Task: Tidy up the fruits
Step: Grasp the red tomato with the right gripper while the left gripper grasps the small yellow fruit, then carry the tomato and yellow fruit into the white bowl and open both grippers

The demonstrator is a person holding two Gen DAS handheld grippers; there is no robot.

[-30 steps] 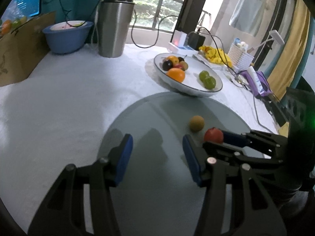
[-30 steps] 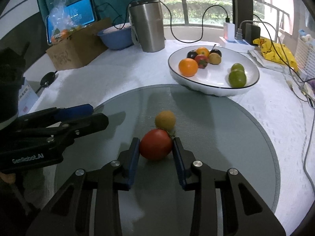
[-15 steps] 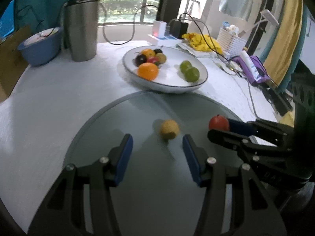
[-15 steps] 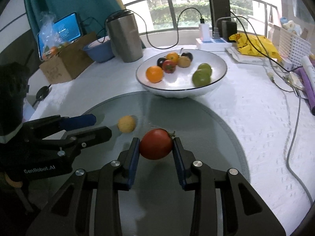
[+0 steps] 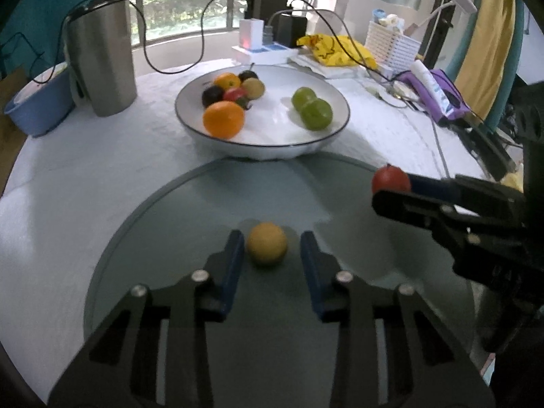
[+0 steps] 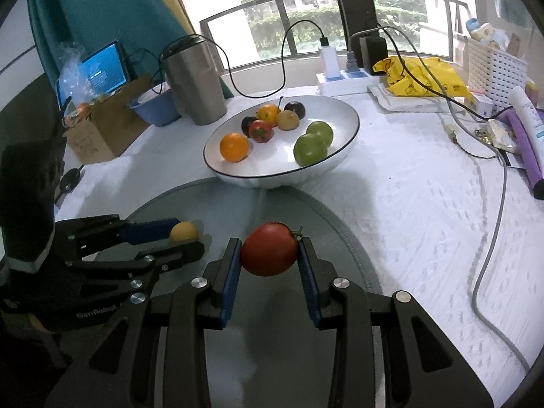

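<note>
Blue pads of the left gripper (image 5: 272, 248) sit low centre in the left wrist view, bracketing a small yellow fruit (image 5: 267, 243) on the round glass disc (image 5: 190, 210); jaws have just been closing, now narrow, left pad about touching the fruit, a thin gap on the right, so a firm grip isn't confirmed. Fruit rests on the glass. Right gripper (image 5: 391, 192) enters from the right edge, mid-height, with a red tomato (image 5: 389, 178) at its tip. White bowl (image 5: 261, 148) with a dark rim sits upper centre, just beyond the disc edge: an orange (image 5: 223, 119) at its front left, two green fruits (image 5: 312, 108) on the right, a cluster of dark, red and yellowish pieces at the back. Steel kettle (image 5: 100, 56) upper left, blue basin (image 5: 37, 105) at the left edge beside it. Right wrist view: right gripper (image 6: 270, 258) low centre, both pads pressed on the red tomato (image 6: 270, 253), held clear above the glass disc (image 6: 306, 210). Left gripper (image 6: 185, 238) comes in from the left edge, the yellow fruit (image 6: 183, 231) between its fingers, down on the glass. Bowl (image 6: 282, 173) is centre frame past the disc, same fruit inside. White tablecloth (image 6: 425, 187) fills the right side, cables running across it.
</note>
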